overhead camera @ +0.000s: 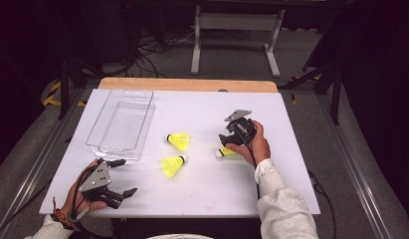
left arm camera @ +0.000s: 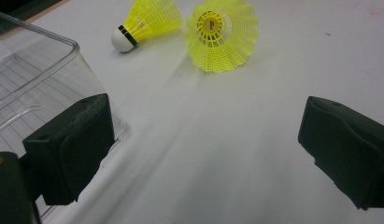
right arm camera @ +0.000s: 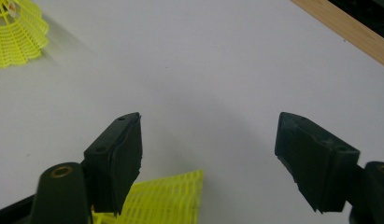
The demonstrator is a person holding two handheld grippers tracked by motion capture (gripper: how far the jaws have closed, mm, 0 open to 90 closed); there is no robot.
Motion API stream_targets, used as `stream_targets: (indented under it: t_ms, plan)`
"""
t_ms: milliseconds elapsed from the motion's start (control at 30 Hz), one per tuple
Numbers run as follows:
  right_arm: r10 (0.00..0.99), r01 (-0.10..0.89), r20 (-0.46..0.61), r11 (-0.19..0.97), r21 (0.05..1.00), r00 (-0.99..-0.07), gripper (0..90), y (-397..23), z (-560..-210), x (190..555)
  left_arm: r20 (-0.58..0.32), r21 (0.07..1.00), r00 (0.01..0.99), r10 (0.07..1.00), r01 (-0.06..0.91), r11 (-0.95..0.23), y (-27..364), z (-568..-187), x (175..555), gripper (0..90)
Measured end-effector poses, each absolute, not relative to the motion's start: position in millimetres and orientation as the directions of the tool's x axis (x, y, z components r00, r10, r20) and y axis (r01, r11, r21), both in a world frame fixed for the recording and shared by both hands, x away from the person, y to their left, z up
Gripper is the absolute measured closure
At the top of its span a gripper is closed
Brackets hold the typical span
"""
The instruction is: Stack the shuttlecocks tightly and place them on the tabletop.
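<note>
Jaws of the right tool (overhead camera: 231, 141) stand apart, hovering just over a yellow shuttlecock (overhead camera: 225, 152), white cork, mesh skirt, half hidden under the hand. Left tool (overhead camera: 123, 177) gapes too, beside the clear tray (overhead camera: 123, 124). White tabletop (overhead camera: 202, 189), dark room beyond, cables indistinct.

We see the white table (overhead camera: 202, 189) lit bright from above while the room around is dark; shadows are soft; the close black jaws look a bit blurry.
</note>
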State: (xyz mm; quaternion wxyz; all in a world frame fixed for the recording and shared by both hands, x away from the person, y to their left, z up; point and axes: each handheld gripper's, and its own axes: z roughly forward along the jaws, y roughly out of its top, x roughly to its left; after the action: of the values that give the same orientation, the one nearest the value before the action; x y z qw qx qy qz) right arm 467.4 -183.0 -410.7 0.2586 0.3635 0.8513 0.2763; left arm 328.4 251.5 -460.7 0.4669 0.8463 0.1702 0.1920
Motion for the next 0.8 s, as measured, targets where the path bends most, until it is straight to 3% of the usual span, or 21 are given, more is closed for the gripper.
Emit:
stream_targets:
  t_ms: [333, 800]
  plan:
    - [0.771, 0.475, -0.224, 0.564, 0.675, -0.597, 25.4, -197.1, -425.8, 435.9, 0.173, 0.852, 0.867, 0.468, 0.107, -0.513, 250.6, -460.3, 328.6, 4.7]
    - [0.774, 0.478, -0.198, 0.547, 0.688, -0.601, 24.8, -200.4, -429.5, 431.9, 0.176, 0.851, 0.866, 0.469, 0.105, -0.514, 250.7, -459.9, 328.1, 4.7]
